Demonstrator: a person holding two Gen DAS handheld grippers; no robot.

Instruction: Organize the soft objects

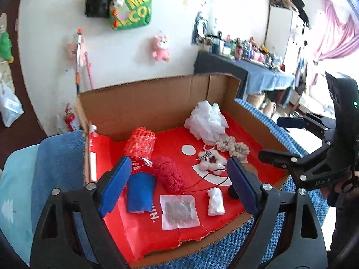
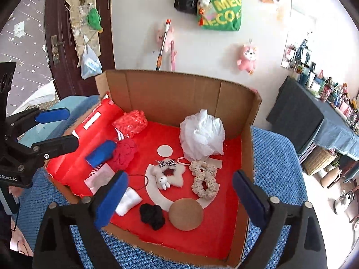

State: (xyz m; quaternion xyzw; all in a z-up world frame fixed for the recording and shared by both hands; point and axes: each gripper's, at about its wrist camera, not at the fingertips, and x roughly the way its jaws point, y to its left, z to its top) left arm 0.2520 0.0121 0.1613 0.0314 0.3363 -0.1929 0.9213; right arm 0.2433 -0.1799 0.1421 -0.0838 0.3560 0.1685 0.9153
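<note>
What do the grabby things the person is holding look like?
Each hand-held gripper, left and right, has a black frame with silver screws and two flat fingers covered in blue pads. The right one's black body shows a small green light; the left one carries white lettering.

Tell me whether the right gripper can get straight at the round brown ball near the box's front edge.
Probably yes. The right gripper is open and empty, and the round brown ball lies uncovered just below it; the black knitted scrunchie sits close beside it.
</note>
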